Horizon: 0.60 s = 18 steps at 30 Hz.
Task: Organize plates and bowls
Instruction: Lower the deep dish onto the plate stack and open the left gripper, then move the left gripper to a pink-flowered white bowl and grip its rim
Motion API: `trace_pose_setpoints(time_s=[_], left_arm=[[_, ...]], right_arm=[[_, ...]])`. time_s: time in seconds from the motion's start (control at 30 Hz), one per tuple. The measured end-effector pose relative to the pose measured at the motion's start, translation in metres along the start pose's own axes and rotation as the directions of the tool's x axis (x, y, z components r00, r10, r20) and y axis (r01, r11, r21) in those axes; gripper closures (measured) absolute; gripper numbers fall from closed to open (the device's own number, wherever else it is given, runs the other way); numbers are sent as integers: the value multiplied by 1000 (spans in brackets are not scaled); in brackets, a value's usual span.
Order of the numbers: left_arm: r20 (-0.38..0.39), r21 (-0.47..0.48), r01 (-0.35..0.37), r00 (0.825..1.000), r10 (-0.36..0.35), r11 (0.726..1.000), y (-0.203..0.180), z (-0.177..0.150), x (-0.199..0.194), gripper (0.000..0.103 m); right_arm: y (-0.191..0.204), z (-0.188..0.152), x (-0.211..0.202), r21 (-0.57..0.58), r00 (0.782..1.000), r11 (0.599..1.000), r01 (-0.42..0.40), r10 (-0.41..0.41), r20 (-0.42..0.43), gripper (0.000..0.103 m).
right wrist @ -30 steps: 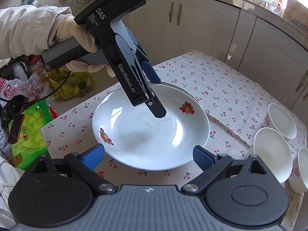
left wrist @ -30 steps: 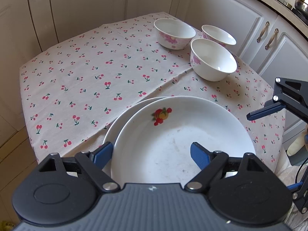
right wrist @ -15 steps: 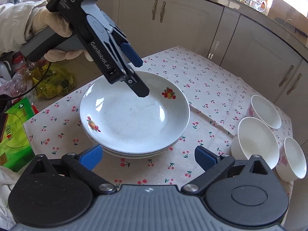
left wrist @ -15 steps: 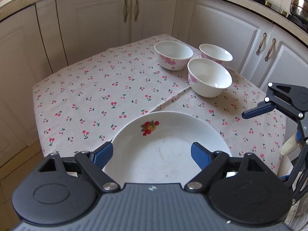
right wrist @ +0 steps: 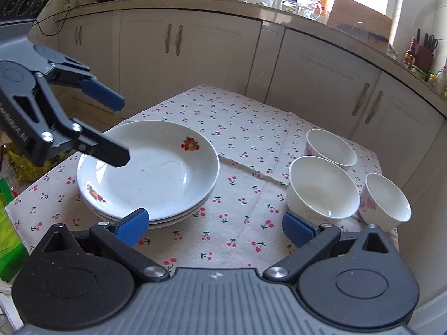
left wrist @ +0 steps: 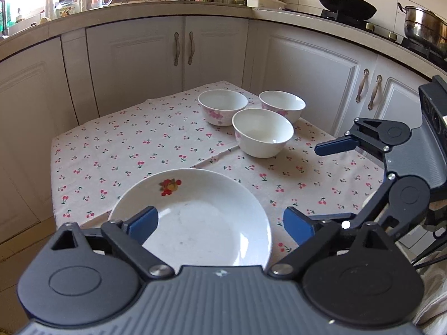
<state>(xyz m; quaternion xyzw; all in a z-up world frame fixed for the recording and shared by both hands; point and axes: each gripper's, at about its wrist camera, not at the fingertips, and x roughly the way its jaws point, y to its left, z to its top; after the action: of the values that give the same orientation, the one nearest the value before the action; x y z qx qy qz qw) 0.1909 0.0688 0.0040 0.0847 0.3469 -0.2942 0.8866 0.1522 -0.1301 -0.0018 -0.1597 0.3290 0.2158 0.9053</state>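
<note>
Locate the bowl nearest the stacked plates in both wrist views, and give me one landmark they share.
Left wrist view: the nearest bowl sits above centre, in front of the other two bowls, beyond the plate stack.
Right wrist view: the same bowl sits right of centre, between the plate stack and the right-edge bowl.
Shared landmark: the fruit motif on the top plate's rim.

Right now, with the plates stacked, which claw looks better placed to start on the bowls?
Probably the right claw: it is open, empty, and the nearest bowl sits just past its right finger. The left claw, also open, hangs over the plate stack, farther from the bowls.
</note>
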Motion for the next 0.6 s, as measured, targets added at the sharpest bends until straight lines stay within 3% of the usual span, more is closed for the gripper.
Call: trace_pose_setpoints(time_s=[0.23, 0.6], left_arm=[[39, -12, -90, 995, 91, 996, -35, 1, 0, 7], [39, -55, -132, 990, 135, 990, -74, 22, 21, 6]], right_arm=[[-20, -18, -13, 46, 999, 998, 31, -32, 18, 0], [-51, -42, -29, 97, 997, 994, 42, -47, 59, 0]])
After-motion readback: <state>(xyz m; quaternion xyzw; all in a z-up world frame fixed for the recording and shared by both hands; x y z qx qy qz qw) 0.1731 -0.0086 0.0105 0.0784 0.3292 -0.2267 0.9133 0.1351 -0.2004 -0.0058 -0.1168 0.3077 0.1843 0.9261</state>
